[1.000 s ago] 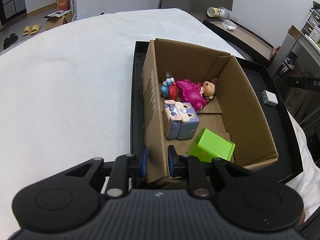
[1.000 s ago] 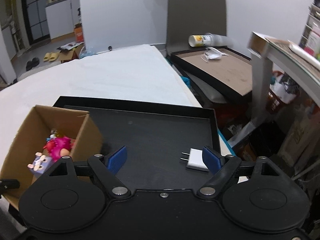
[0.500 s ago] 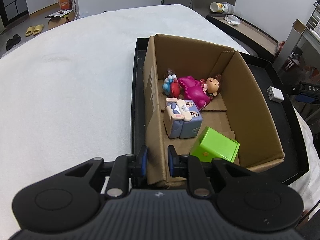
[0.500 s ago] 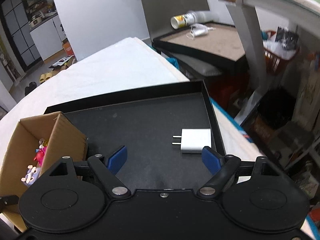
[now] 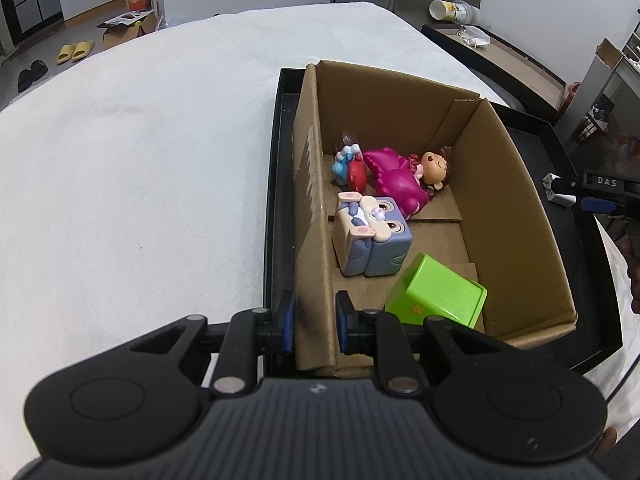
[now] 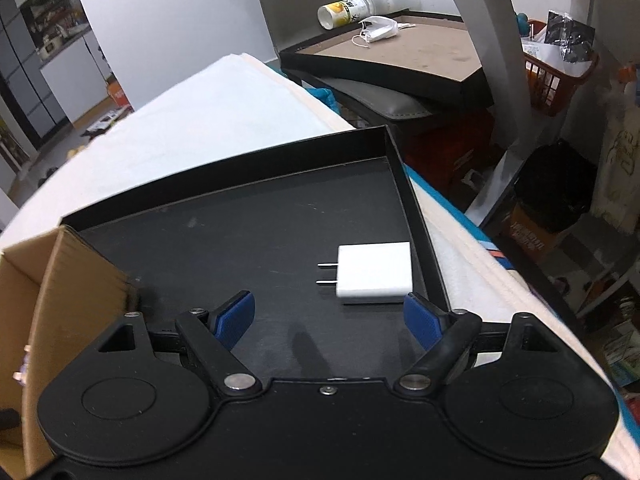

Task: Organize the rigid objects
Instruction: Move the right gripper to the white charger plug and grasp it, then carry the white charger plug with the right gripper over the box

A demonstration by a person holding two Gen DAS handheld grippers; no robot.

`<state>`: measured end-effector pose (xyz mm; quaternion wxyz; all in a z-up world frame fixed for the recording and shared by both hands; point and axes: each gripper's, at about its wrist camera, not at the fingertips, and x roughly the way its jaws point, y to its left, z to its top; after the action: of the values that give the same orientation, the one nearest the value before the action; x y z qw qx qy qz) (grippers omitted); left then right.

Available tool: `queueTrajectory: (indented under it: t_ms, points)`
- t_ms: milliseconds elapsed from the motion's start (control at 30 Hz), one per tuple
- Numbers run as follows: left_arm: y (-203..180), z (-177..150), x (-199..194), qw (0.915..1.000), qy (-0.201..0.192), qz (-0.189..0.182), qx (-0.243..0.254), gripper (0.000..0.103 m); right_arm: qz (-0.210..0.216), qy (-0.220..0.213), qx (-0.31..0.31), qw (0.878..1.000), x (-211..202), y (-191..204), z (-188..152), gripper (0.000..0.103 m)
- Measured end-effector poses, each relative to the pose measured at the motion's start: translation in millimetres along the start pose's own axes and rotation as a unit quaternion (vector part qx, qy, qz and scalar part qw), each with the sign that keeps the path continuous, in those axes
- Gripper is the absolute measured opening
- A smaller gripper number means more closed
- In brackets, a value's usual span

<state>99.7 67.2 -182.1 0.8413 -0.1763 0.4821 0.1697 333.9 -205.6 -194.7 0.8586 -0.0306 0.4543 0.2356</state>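
A cardboard box point(image 5: 516, 184) stands on a black tray point(image 5: 276, 184). My left gripper point(image 5: 314, 322) is shut on the box's near left wall, one pad outside and one inside. Inside lie a doll in a magenta dress point(image 5: 400, 178), a small red and blue figure point(image 5: 348, 168), a blue rabbit cube point(image 5: 374, 236) and a green block point(image 5: 438, 290). A white plug adapter point(image 6: 374, 272) lies flat near the tray's point(image 6: 240, 232) right rim. My right gripper point(image 6: 330, 318) hangs open just in front of it, its right pad beside the adapter's near corner. The box's corner point(image 6: 60, 292) shows at left.
The tray lies on a white cloth point(image 5: 140, 160) over the table. A second tray with a face mask point(image 6: 378, 28) and a toppled cup point(image 6: 348, 10) stands behind on the right. An orange basket point(image 6: 556, 68) and floor clutter lie past the table's right edge.
My right gripper has sunk and rolled toward the tray, so the adapter now looks larger and sits between the fingertips' line. The left gripper keeps its hold on the box wall.
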Motion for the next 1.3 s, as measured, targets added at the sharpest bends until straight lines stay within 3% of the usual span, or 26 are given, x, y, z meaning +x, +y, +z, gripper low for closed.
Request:
queueTrajectory:
  t_ms: [367, 767, 867, 900, 1300]
  points:
    - [-0.2, -0.1, 0.6, 1.0, 0.001, 0.001, 0.0, 0.019, -0.043, 0.012, 0.005, 0.999, 21.0, -2.8, 1.4, 0.081]
    - [0.3, -0.3, -0.7, 1.0, 0.0, 0.004, 0.0, 0.019, -0.062, -0.018, -0.038, 0.997, 33.2, 7.1, 7.6, 0.081]
    - [0.0, -0.3, -0.6, 1.0, 0.001, 0.004, 0.0, 0.019, -0.075, -0.02, -0.061, 0.995, 35.3, 11.9, 6.3, 0.075]
    - [-0.1, -0.3, -0.5, 1.0, 0.001, 0.004, 0.0, 0.019, -0.084, -0.02, -0.067, 0.994, 35.3, 13.3, 6.0, 0.061]
    - [0.6, 0.4, 0.1, 1.0, 0.003, 0.001, 0.001, 0.019, -0.07, 0.006, -0.054, 0.996, 25.0, 13.5, 0.8, 0.06]
